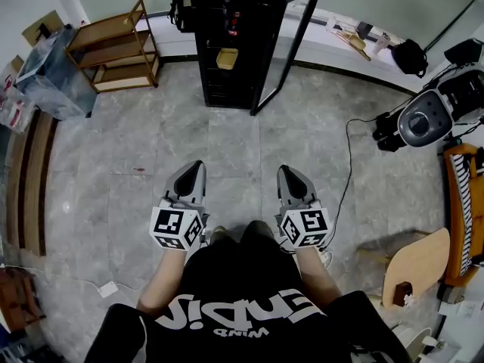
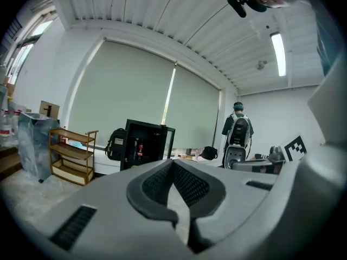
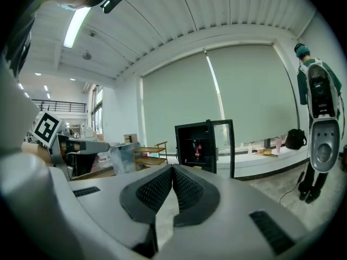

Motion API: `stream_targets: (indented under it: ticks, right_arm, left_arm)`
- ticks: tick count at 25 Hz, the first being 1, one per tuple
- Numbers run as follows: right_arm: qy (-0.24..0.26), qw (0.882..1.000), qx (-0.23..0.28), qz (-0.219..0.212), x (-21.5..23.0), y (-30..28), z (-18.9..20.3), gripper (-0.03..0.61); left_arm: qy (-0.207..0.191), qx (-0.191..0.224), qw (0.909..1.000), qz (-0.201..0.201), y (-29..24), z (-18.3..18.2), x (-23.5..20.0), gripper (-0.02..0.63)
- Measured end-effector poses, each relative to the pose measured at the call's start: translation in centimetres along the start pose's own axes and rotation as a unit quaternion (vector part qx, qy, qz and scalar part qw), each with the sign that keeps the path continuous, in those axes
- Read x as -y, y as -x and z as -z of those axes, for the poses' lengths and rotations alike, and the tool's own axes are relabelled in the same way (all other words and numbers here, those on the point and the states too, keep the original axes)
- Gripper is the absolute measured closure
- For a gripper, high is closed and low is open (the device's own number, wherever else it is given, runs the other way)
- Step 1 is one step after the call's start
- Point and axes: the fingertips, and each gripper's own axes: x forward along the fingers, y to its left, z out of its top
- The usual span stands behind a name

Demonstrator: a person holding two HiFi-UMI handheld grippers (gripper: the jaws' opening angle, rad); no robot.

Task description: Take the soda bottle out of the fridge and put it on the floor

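A black fridge point(image 1: 227, 51) stands against the far wall with its glass door point(image 1: 291, 44) swung open to the right. The soda bottle point(image 1: 234, 23), red with a dark body, stands upright on an upper shelf inside. It also shows small in the left gripper view point(image 2: 140, 149) and the right gripper view point(image 3: 198, 149). My left gripper point(image 1: 195, 169) and right gripper point(image 1: 288, 174) are held side by side close to my body, several floor tiles short of the fridge. Both point at it, roughly level. In each gripper view the ribbed pads meet, on the left gripper point(image 2: 173, 164) and on the right gripper point(image 3: 172, 170). Nothing is between them.
A wooden shelf unit point(image 1: 117, 48) and a plastic-wrapped stack point(image 1: 49, 70) stand at the left of the fridge. A black backpack point(image 1: 181, 2) leans beside it. At the right are a white machine point(image 1: 423, 116), a floor cable point(image 1: 348, 172) and a wooden chair point(image 1: 420, 267). A figure stands at the right point(image 3: 320, 123).
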Motion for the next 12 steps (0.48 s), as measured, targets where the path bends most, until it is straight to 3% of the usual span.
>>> stream_targets:
  ticks: [12]
  right_arm:
    - [-0.009, 1.000, -0.001, 0.025, -1.5, -1.4, 1.9, 0.555]
  left_arm:
    - [-0.004, -0.011, 0.9995, 0.029, -0.7, 1.8, -2.2, 0.607]
